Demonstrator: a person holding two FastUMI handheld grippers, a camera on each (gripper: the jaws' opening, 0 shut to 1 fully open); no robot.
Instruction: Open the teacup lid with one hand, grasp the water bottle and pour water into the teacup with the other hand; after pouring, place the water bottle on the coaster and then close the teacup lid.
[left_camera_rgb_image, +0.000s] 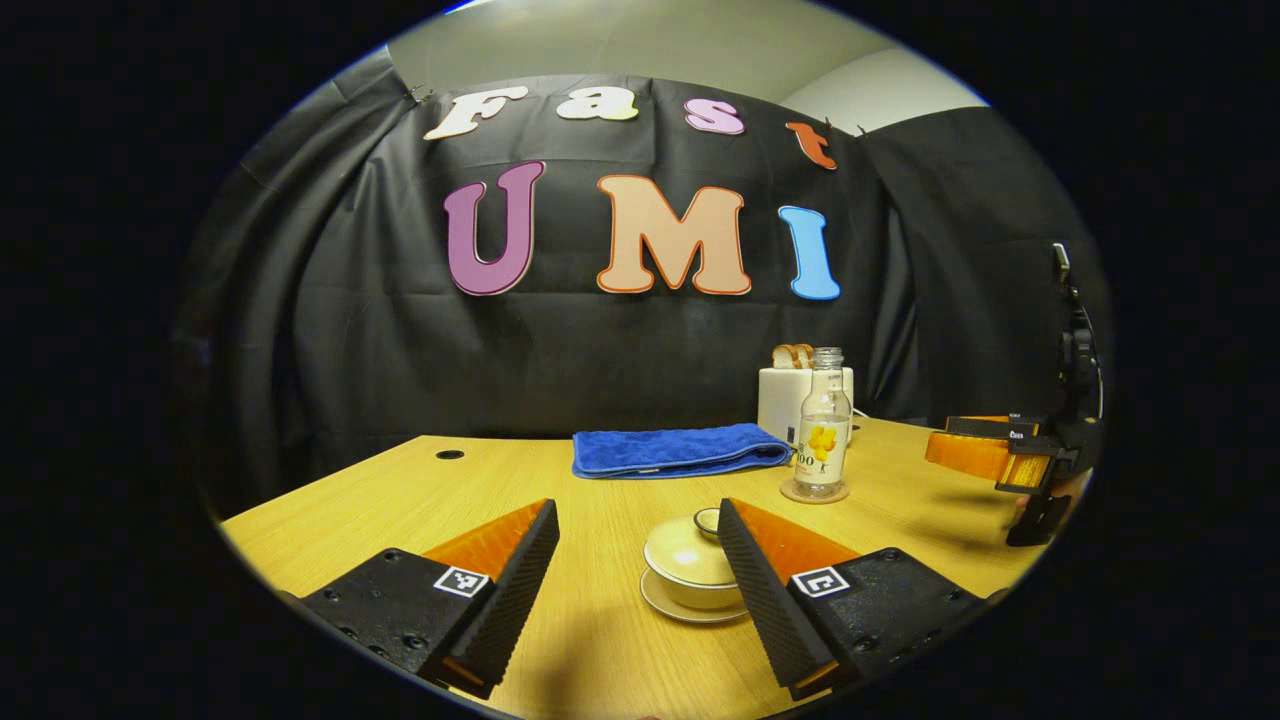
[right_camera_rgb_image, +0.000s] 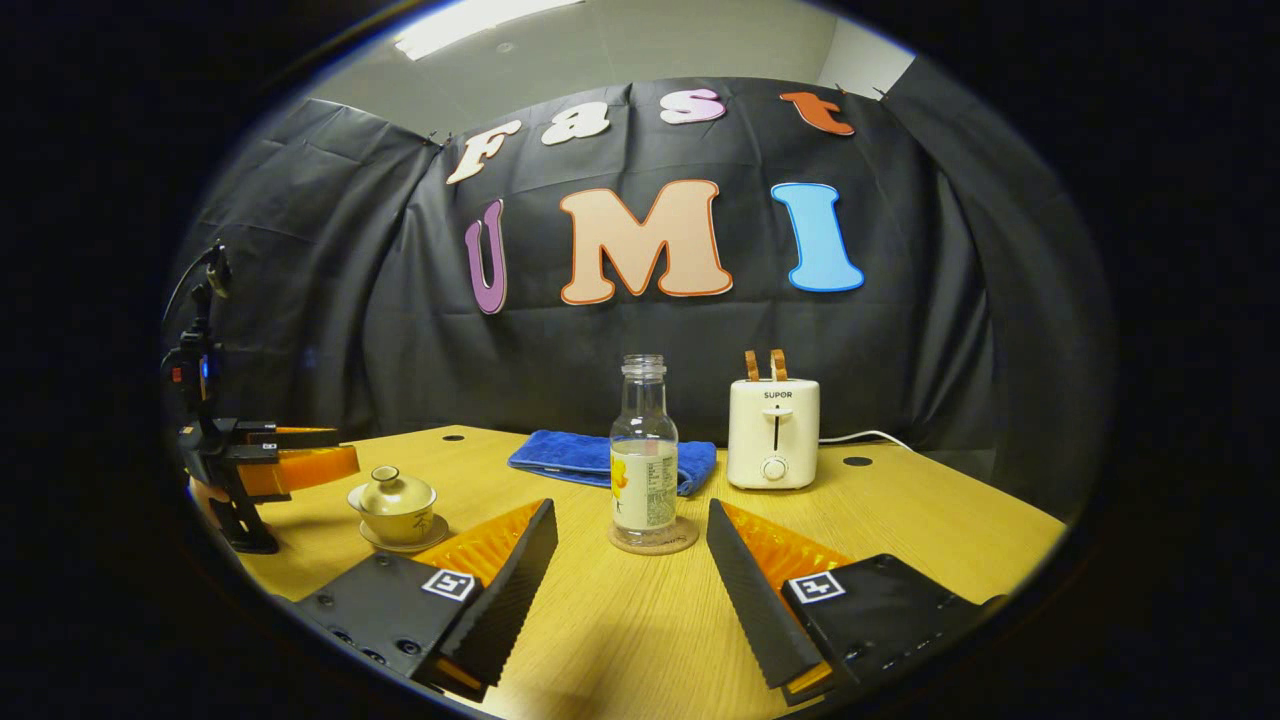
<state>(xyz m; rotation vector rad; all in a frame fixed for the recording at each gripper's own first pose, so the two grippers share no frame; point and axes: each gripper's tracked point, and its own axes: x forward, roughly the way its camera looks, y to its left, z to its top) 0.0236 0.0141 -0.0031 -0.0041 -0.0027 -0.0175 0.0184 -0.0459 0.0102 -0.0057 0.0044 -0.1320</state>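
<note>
Towel (right_camera_rgb_image: 610, 458) and toaster (right_camera_rgb_image: 772, 434) behind bottle (right_camera_rgb_image: 643, 455)

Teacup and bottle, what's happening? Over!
Both tools open, empty. Left tool faces lidded teacup; right tool faces water bottle on coaster. Nothing in the way.

Left gripper view: low over table (left_camera_rgb_image: 400, 500), facing back wall, teacup (left_camera_rgb_image: 692, 562) close at lower centre. Right gripper view: same facing, water bottle (right_camera_rgb_image: 643, 450) centred. Shared: both items, towel (right_camera_rgb_image: 590, 455), toaster (right_camera_rgb_image: 773, 430).

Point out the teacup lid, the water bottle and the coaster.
teacup lid (left_camera_rgb_image: 690, 550), left gripper view, on its dome.
water bottle (right_camera_rgb_image: 643, 455), right gripper view, on its body.
coaster (right_camera_rgb_image: 683, 541), right gripper view, on its right rim.
</note>
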